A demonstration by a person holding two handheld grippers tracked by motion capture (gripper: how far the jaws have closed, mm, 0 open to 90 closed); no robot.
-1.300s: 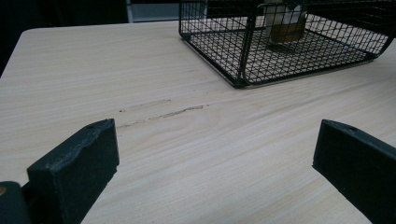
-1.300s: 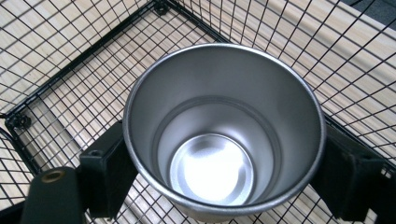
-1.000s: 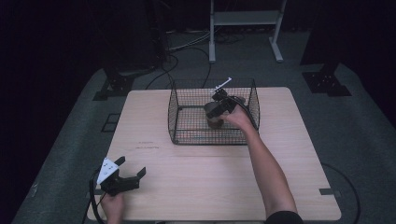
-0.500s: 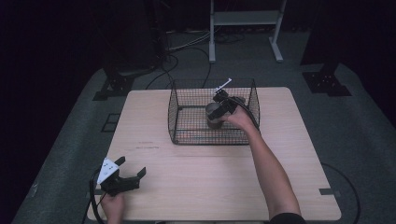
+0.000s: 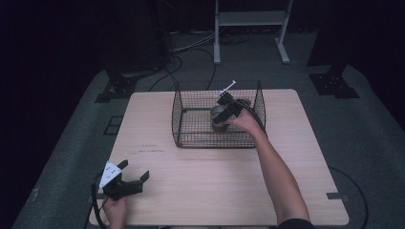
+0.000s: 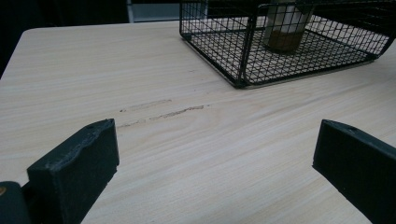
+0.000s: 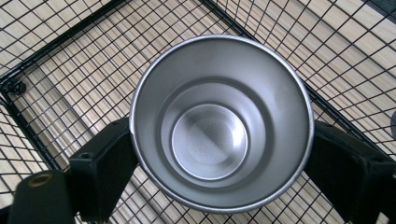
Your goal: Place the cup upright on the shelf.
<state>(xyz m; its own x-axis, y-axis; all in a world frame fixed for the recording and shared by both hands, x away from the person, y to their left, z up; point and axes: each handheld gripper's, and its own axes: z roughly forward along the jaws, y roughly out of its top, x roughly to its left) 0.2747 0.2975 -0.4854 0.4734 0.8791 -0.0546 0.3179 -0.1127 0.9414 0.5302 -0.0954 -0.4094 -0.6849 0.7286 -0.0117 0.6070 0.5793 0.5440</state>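
Both jaws of the right gripper (image 7: 219,154) flank the steel cup (image 7: 219,121).

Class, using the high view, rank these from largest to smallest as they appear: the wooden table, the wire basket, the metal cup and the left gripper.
1. wooden table
2. wire basket
3. left gripper
4. metal cup

The last two look close in size, and the right gripper partly hides the cup, so their order is unsure.
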